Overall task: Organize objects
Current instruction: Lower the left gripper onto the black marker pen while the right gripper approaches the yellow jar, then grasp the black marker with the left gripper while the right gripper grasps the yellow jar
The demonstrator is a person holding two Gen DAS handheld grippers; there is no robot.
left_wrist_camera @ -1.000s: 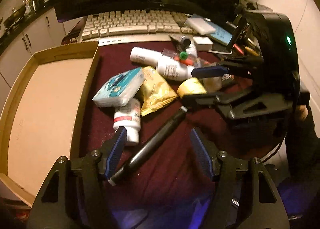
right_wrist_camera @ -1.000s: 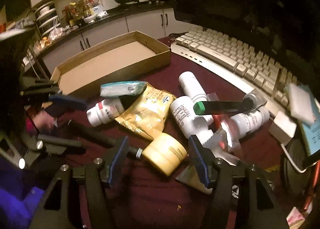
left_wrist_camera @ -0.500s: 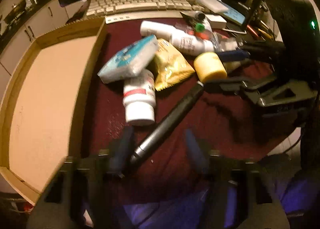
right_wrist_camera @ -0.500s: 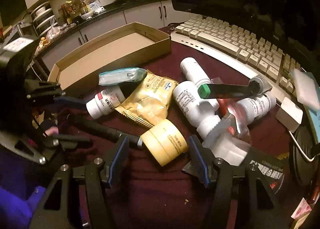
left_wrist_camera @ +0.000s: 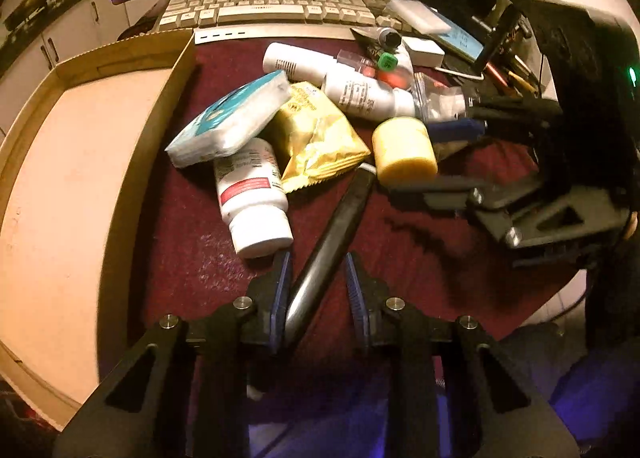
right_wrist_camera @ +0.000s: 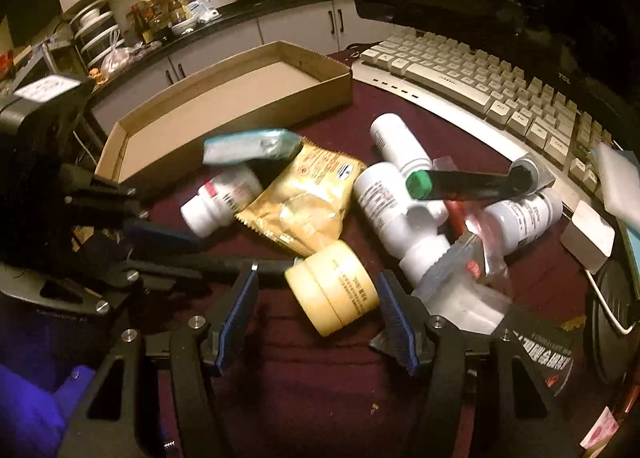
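While the left gripper (left_wrist_camera: 316, 286) has just been closing its jaws, a long black marker (left_wrist_camera: 328, 242) lies slanted between them; the left pad seems to touch its barrel, but a gap shows at the right pad, so a firm grip cannot be told. Its far end reaches up to the yellow jar (left_wrist_camera: 404, 148). Just left of the left jaw lies a white pill bottle (left_wrist_camera: 252, 198) with a red band, under a teal tissue pack (left_wrist_camera: 232, 118) and beside a gold snack packet (left_wrist_camera: 316, 142).

The right gripper (right_wrist_camera: 316, 310) has also been closing, yet its jaws stand wide of that jar (right_wrist_camera: 334, 286) between them, touching nothing.

Bare maroon cloth (left_wrist_camera: 420, 258) opens right of the left jaws. Far left, the cardboard tray (left_wrist_camera: 180, 70) holds nothing.
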